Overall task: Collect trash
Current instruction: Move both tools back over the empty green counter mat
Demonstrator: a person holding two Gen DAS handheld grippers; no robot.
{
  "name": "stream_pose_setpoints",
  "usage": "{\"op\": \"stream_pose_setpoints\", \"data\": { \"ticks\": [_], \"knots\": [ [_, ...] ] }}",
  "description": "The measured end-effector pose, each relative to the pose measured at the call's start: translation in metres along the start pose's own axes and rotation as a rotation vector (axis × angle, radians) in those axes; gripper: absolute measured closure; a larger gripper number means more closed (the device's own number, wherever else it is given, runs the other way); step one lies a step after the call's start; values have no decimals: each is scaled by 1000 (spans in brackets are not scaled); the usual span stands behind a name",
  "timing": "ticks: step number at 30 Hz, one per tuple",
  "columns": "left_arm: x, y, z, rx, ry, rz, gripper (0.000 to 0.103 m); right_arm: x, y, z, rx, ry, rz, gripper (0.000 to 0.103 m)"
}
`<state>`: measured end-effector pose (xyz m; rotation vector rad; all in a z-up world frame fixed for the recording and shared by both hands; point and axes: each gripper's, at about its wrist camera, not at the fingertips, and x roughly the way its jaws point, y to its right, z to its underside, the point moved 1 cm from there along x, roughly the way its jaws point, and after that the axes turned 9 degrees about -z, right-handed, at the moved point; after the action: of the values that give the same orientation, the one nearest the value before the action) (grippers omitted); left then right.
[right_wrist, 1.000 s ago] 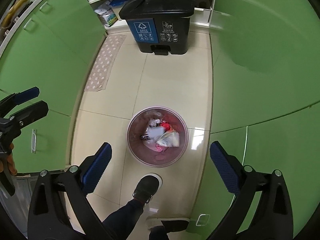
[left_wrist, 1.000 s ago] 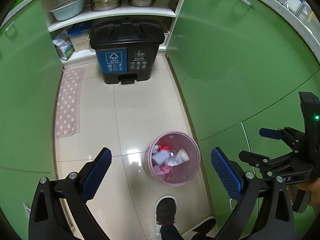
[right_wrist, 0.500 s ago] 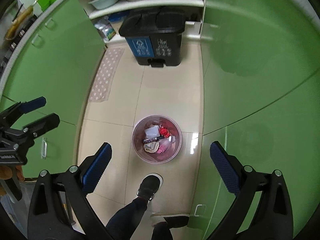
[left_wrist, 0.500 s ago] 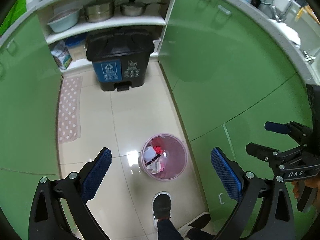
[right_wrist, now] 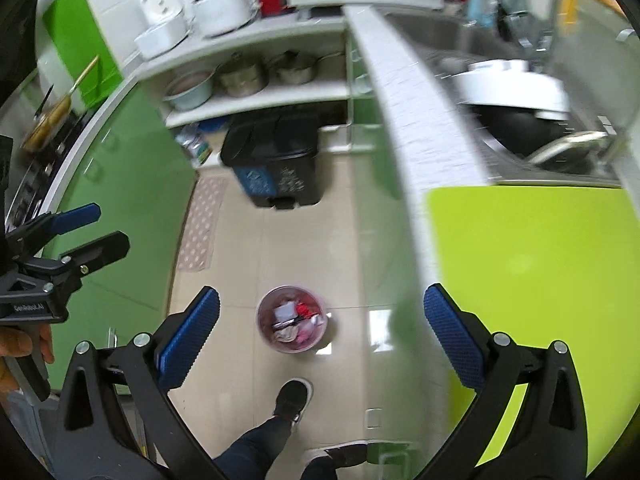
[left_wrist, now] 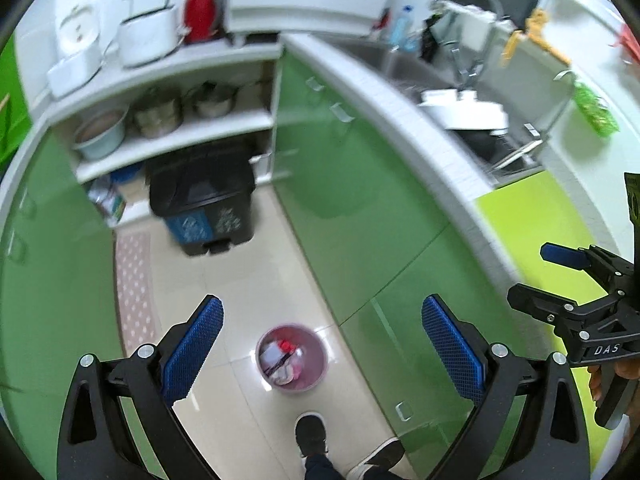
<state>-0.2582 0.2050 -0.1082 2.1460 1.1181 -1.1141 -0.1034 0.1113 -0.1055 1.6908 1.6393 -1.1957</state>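
Pink translucent plastic, round and small, the waste basket (left_wrist: 291, 358) stands on the cream tile floor (left_wrist: 256, 280) close to the foot of the green cabinet run (left_wrist: 360, 208), stuffed near its rim with white paper, something red and a dark strip. The left gripper (left_wrist: 320, 344) hangs high above it with its blue-padded jaws spread wide and nothing between them; the right gripper (right_wrist: 320, 332) is just as wide apart and just as empty.

From up here I would worry about the reach down. Both views are smeared, so the tools seem to be swinging fast, and a hasty drop could knock the light basket over and spill its load across the tiles. A pinch on the thin rim alone might buckle it or let it slip. The person's black shoe (left_wrist: 311, 434) stands just in front of the basket, near enough to kick it.

Counted: one pink basket, one black two-lidded pedal bin (left_wrist: 204, 208) by the far shelves, one dotted floor mat (left_wrist: 134, 280) along the left cabinets, two grippers, two steel pots (right_wrist: 242, 74) on the shelf beside one pale basin.
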Motion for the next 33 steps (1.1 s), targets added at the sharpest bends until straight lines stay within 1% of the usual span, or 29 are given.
{"op": "stream_pose_setpoints", "data": {
  "ticks": [3,6,11,14,18,25,29,31,33],
  "knots": [
    [-18,33,-16,64,27,34,7,-38,23,2,37,44,41,3],
    [-28,60,-26,113,44,69,7,-69,46,11,83,86,79,3],
    [-41,110,-37,195,73,143,7,-120,87,34,164,144,157,3],
    [-46,141,-40,245,82,185,7,-151,115,57,229,178,207,3],
    [-46,181,-39,304,78,234,7,-176,145,83,298,201,258,3],
    [-45,250,-34,418,76,316,7,-214,185,120,390,239,316,3],
    [-46,285,-29,496,91,341,7,-231,204,134,433,264,339,3],
    [-46,298,-29,511,90,369,7,-237,210,139,443,273,346,3],
    [-45,308,-31,519,90,382,7,-241,215,141,449,281,350,3]
  ]
}}
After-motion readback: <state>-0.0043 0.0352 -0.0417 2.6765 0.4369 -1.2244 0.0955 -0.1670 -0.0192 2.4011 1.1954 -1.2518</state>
